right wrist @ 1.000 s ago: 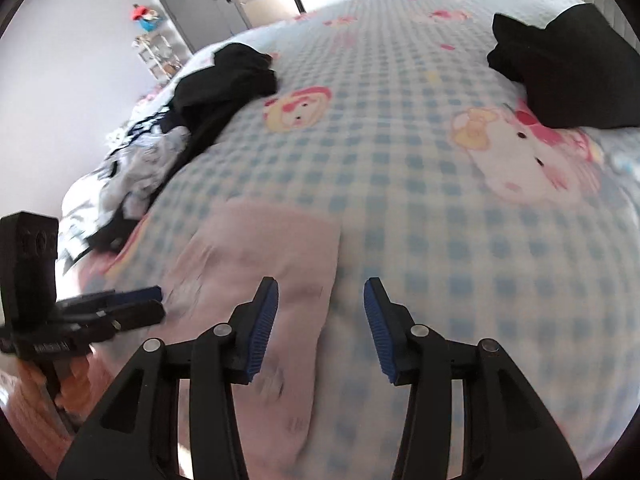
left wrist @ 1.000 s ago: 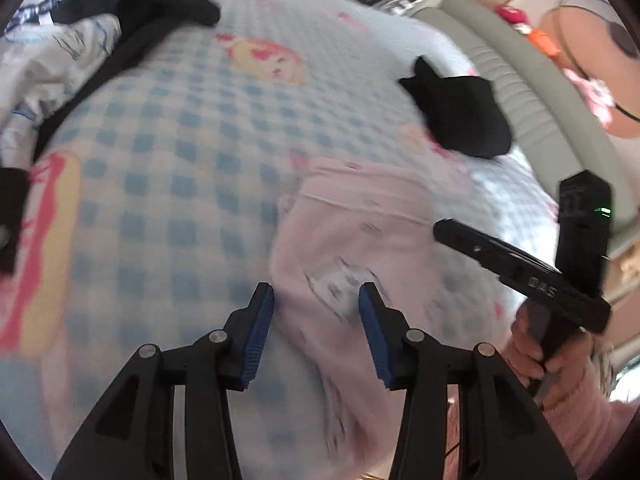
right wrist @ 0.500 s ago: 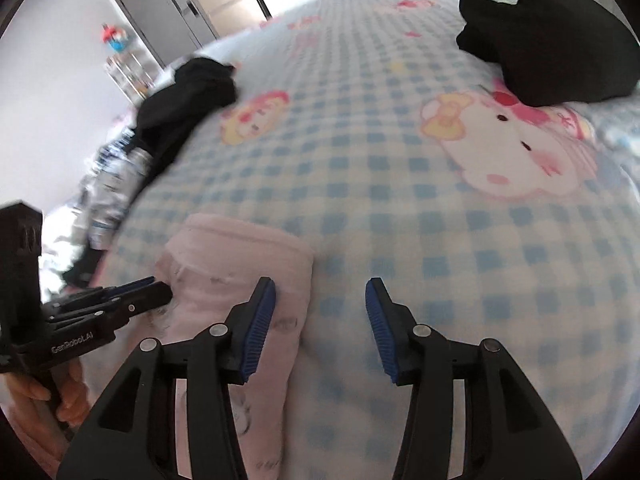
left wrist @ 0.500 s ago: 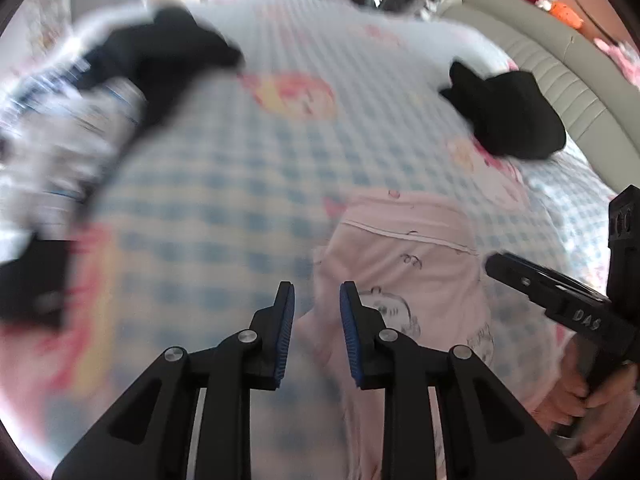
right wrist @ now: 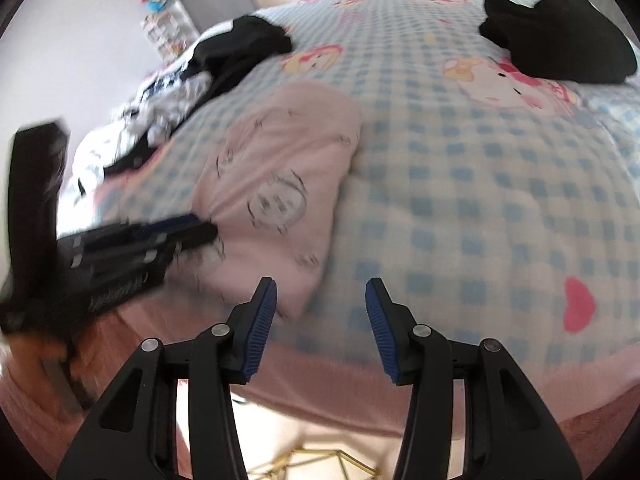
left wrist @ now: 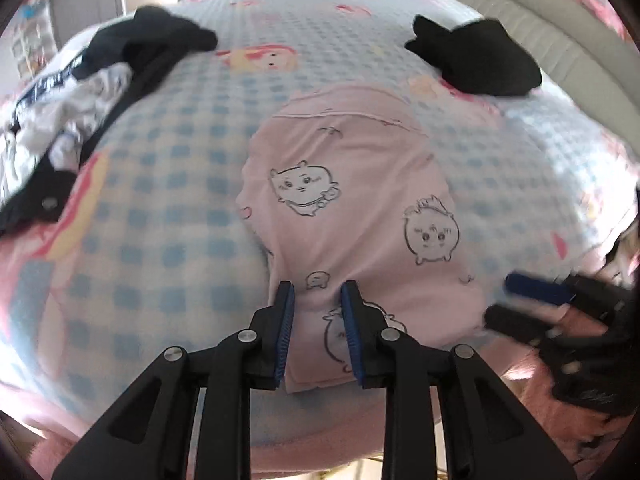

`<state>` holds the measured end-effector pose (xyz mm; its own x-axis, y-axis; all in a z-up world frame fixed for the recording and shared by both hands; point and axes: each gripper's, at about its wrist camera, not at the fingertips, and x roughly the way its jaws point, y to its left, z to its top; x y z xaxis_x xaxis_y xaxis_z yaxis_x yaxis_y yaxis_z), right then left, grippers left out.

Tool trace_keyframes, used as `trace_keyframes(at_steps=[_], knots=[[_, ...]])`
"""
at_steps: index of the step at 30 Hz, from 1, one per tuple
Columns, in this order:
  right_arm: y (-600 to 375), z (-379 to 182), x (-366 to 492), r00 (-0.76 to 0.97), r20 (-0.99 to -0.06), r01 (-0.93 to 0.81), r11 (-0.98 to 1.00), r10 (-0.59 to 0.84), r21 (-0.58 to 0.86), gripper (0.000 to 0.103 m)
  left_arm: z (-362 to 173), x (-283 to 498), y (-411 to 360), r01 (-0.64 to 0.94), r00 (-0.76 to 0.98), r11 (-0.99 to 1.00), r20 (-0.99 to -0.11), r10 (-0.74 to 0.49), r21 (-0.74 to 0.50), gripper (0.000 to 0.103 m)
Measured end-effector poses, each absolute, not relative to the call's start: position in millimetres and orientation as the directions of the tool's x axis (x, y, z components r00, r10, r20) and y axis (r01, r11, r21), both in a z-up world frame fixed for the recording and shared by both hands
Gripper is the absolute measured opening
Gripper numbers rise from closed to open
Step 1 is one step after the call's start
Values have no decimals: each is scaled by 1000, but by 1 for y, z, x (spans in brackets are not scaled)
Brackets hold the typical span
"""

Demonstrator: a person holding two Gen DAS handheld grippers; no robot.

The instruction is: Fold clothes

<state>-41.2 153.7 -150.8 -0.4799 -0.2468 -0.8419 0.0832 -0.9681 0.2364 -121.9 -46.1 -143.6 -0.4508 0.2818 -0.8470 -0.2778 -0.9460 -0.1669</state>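
1. Pink garment [left wrist: 352,216] with cartoon faces lies partly folded on the near half of the checked bed [left wrist: 168,200], its near edge reaching the bed's front border.
2. Left gripper [left wrist: 316,312] has its jaws narrowed around the cloth's near edge; whether the pads truly pinch the fabric I cannot tell.
3. Right gripper [right wrist: 320,316] hangs wide open and empty, just right of the garment's near right corner [right wrist: 296,296].
4. Good practice, I judge: bring the right gripper onto that corner, pinch both corners at matching depth, lift evenly, and carry the near edge to the far hem.
5. Black clothes [left wrist: 476,60] sit well apart, far right; an unsorted pile [left wrist: 88,92] lies far left.
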Motion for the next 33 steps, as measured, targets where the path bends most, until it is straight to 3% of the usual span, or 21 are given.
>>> trace_keyframes(at_steps=[2, 6, 9, 14, 18, 21, 24, 33], knots=[[160, -157, -41, -463, -863, 34, -977, -200, 208, 47, -135, -115, -45, -297, -469, -937, -828, 309, -181, 27], [176, -147, -35, -504, -827, 6, -958, -251, 287, 48, -123, -100, -38, -356, -490, -914, -794, 359, -194, 27], [167, -145, -32, -503, -829, 46, -965, -245, 257, 47, -146, -104, -32, -334, -454, -937, -854, 254, -101, 27], [172, -162, -28, -452, -879, -10, -984, -154, 178, 47, -145, -104, -65, -227, -462, -952, -838, 292, -207, 28], [183, -158, -21, -471, -860, -14, -973, -198, 232, 47, -123, -82, -72, -257, -518, -909, -747, 416, -328, 28], [175, -155, -16, -481, -847, 37, -971, -225, 237, 47, -128, -82, -51, -310, -494, -915, -779, 387, -258, 28], [167, -154, -17, -481, -840, 63, -965, -253, 255, 47, -154, -97, -50, -250, -440, -943, -842, 311, -218, 28], [142, -152, -20, -513, -808, 103, -955, -289, 277, 47, -146, -90, -64, -222, -483, -938, -805, 344, -267, 28]])
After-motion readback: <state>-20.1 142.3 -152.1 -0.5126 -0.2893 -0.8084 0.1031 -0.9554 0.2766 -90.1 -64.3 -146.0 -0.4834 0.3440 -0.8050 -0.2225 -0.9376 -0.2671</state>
